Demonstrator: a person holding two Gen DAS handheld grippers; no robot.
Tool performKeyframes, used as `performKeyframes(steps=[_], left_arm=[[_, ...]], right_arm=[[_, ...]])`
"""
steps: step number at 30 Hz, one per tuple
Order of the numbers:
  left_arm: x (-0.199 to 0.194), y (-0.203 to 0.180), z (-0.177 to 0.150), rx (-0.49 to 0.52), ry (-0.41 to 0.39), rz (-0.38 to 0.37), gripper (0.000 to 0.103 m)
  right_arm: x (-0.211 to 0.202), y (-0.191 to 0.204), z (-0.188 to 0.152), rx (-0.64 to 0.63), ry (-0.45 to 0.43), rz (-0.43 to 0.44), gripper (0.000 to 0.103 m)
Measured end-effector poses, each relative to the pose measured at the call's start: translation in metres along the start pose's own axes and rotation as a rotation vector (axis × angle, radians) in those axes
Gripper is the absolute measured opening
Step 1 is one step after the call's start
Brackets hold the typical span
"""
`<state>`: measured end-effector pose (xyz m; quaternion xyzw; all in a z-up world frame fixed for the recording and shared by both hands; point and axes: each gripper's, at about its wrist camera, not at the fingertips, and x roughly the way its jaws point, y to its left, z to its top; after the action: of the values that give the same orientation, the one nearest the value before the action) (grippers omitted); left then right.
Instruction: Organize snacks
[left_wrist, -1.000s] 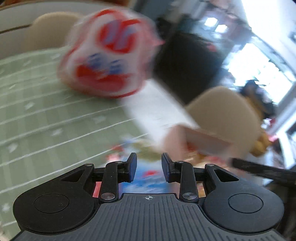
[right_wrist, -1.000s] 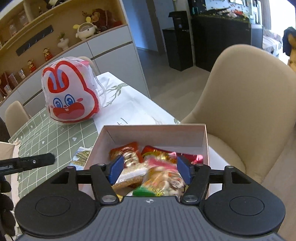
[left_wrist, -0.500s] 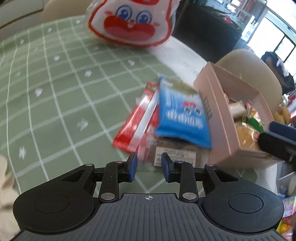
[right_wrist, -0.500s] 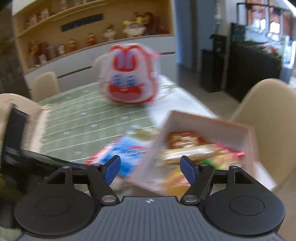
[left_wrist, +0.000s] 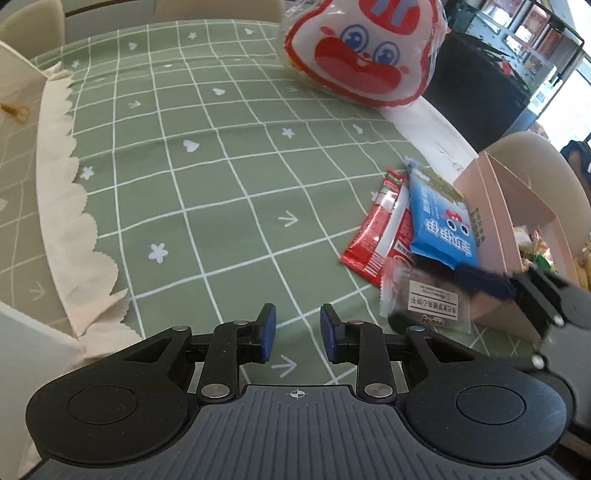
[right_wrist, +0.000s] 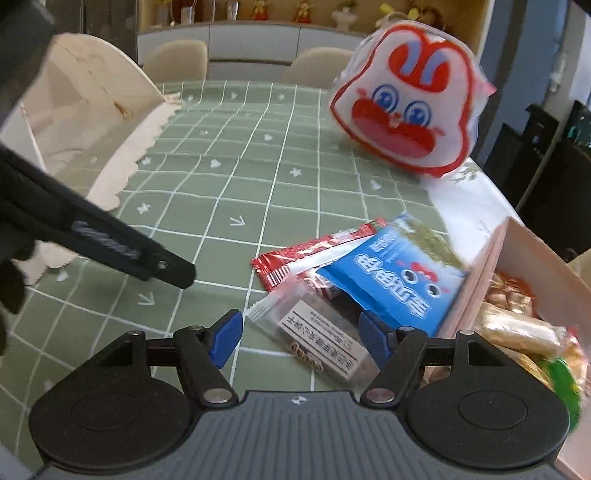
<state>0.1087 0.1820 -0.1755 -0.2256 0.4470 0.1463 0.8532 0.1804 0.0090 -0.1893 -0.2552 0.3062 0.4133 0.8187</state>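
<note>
Two tools: left tool (left_wrist: 297, 334) narrow, right tool (right_wrist: 300, 334) wide over white-labeled pkt (right_wrist: 317, 334), print unreadable.

Open green tablecloth (left_wrist: 207, 206) leftward, snack packets (right_wrist: 354, 280) against pink box (right_wrist: 476, 273), rabbit bag (right_wrist: 406, 99) behind

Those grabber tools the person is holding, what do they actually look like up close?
Each is matte black plastic. The left gripper and right gripper have two thin black fingers tipped with blue pads, hinged on silver rivets. Behind sit two round black discs and a grey ribbed plate bearing a small crosshair mark. No cables show.
</note>
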Motion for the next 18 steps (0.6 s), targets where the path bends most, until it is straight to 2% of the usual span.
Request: performKeyframes(steps=[8,11,12,14,18], left_arm=[[0.004,0.000,0.003,-0.012,-0.004,-0.013,0.030],[0.000,0.006,0.008,-0.049,-0.025,-0.037,0.030],[-0.002,0.008,0.010,-0.061,-0.038,-0.036,0.030],[-0.006,0.011,0.014,-0.077,-0.059,-0.032,0.030],[-0.013,0.012,0.021,-0.066,-0.080,-0.017,0.030]], right_arm=[[0.003,0.000,0.000,0.005,-0.001,0.024,0.078],[-0.002,0.006,-0.002,0.007,-0.025,0.016,0.074],[-0.006,0.009,-0.002,0.016,-0.034,0.035,0.071],[-0.012,0.017,-0.003,0.019,-0.056,0.064,0.071],[0.002,0.029,-0.001,-0.007,-0.065,0.000,0.071]])
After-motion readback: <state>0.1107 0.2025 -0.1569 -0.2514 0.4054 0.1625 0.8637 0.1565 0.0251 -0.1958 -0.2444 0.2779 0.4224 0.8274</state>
